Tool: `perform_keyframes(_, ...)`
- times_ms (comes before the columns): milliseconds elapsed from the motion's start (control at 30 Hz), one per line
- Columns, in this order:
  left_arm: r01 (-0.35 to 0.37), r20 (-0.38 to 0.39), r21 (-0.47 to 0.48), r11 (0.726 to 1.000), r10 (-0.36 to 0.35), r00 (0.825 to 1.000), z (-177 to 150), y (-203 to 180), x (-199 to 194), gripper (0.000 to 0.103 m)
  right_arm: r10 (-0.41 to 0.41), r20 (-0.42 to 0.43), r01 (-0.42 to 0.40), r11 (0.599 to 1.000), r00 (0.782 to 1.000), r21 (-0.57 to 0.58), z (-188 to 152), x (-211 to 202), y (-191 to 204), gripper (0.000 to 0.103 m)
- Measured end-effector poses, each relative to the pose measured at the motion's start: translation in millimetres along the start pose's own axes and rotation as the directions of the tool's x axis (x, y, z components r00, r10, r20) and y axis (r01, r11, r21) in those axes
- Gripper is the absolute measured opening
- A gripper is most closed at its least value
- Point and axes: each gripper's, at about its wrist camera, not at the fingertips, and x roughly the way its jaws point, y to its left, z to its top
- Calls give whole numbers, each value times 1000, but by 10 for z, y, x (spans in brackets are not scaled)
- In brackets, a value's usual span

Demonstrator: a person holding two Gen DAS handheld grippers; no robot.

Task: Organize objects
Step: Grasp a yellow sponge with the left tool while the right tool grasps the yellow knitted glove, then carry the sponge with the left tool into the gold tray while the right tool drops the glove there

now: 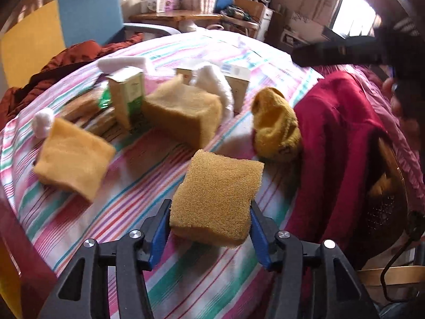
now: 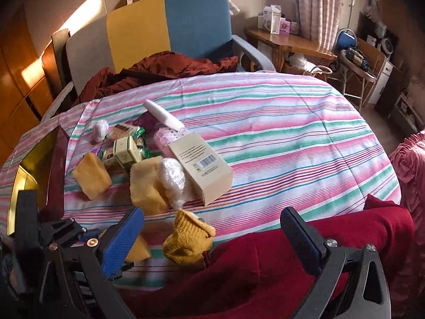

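1. Your left gripper (image 1: 210, 224) has its blue-padded fingers (image 1: 158, 235) closed on a yellow sponge (image 1: 216, 199); both pads press its sides, and it sits between them, over the striped cloth (image 1: 119, 212).
2. Your right gripper (image 2: 212, 235) has its fingers (image 2: 298, 242) spread wide with nothing between them; it hangs above a dark red cloth (image 2: 265, 273) at the near edge.
3. Just beyond the held sponge lies a mustard-yellow knitted sock (image 1: 276, 127), touching the dark red cloth in the left wrist view.
4. A second sponge (image 1: 183, 111) lies farther in, near the middle of the clutter, and a third sponge (image 1: 73, 156) lies to the left, well apart from the held one.
5. A green-and-cream carton (image 1: 128, 95) stands upright between those two sponges, beside a packet with green wrapping (image 1: 105, 98).
6. In the right wrist view, a cream box with a barcode (image 2: 202, 164) lies tilted against a clear plastic-wrapped bundle (image 2: 172, 178), with a white tube (image 2: 164, 115) behind it.
7. A dark red box with a gold interior (image 2: 39, 159) stands open at the left edge of the surface.
8. The striped cloth covers a round tabletop (image 2: 292, 122); a chair with yellow and blue panels (image 2: 170, 24) stands behind it, a rust-coloured garment (image 2: 164, 69) heaped on its seat.
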Motion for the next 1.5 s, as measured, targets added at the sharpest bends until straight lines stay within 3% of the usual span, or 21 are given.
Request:
perform_keyframes(167, -28, 30, -98, 995, 31, 999, -194, 271, -258, 56, 54, -169, -74, 990, 984, -117, -57, 311, 284, 93)
perform_keyframes(300, -46, 59, -149, 988, 55, 997, -311, 346, -448, 56, -6, -278, -54, 977, 961, -207, -90, 580, 441, 81)
perform_keyframes(400, -53, 84, -175, 983, 68, 994, -348, 380, -568, 56, -62, -331, -22, 969, 942, -245, -117, 749, 445, 69)
perform_keyframes(467, -56, 103, -185, 981, 76, 992, -382, 378, -661, 56, -91, -345, -8, 961, 934, -275, -164, 803, 459, 46)
perform_keyframes(633, -53, 162, -226, 973, 91, 983, -447, 471, -921, 56, -45, -282, -27, 969, 958, -246, -153, 521, 455, 39)
perform_keyframes(767, -68, 214, -300, 952, 137, 967, -519, 642, -1208, 56, 7, -161, -43, 975, 987, -219, -49, 78, 508, 39)
perform_keyframes(867, -96, 243, -365, 926, 195, 950, -611, 815, -1438, 56, 86, -67, -99, 968, 994, -230, 100, -204, 708, 39)
perform_keyframes(1000, -152, 270, -475, 866, 308, 912, -819, 1114, -1818, 57, 225, 8, -212, 927, 974, -309, 285, -349, 1341, 39)
perform_keyframes(1067, -208, 254, -529, 823, 387, 886, -962, 1288, -1993, 57, 299, 12, -276, 895, 954, -349, 367, -362, 1704, 40)
perform_keyframes(1200, -291, 181, -634, 716, 504, 845, -1306, 1643, -2190, 59, 403, -27, -374, 820, 915, -433, 420, -296, 2488, 41)
perform_keyframes(1267, -337, 115, -677, 655, 545, 830, -1520, 1820, -2195, 60, 429, -61, -407, 789, 901, -460, 414, -190, 2852, 42)
perform_keyframes(1333, -369, 67, -700, 611, 571, 819, -1674, 1914, -2194, 61, 445, -87, -426, 757, 891, -494, 367, -91, 3175, 42)
perform_keyframes(1400, -389, 22, -726, 567, 585, 811, -1822, 2006, -2195, 73, 439, -103, -425, 742, 893, -518, 319, -6, 3436, 50)
perform_keyframes(1467, -384, 5, -758, 527, 593, 805, -1988, 2057, -2224, 85, 442, -108, -428, 734, 890, -527, 299, 61, 3619, 80)
perform_keyframes(1500, -375, 5, -770, 515, 594, 804, -2054, 2065, -2252, 85, 444, -108, -429, 729, 889, -533, 279, 78, 3661, 83)
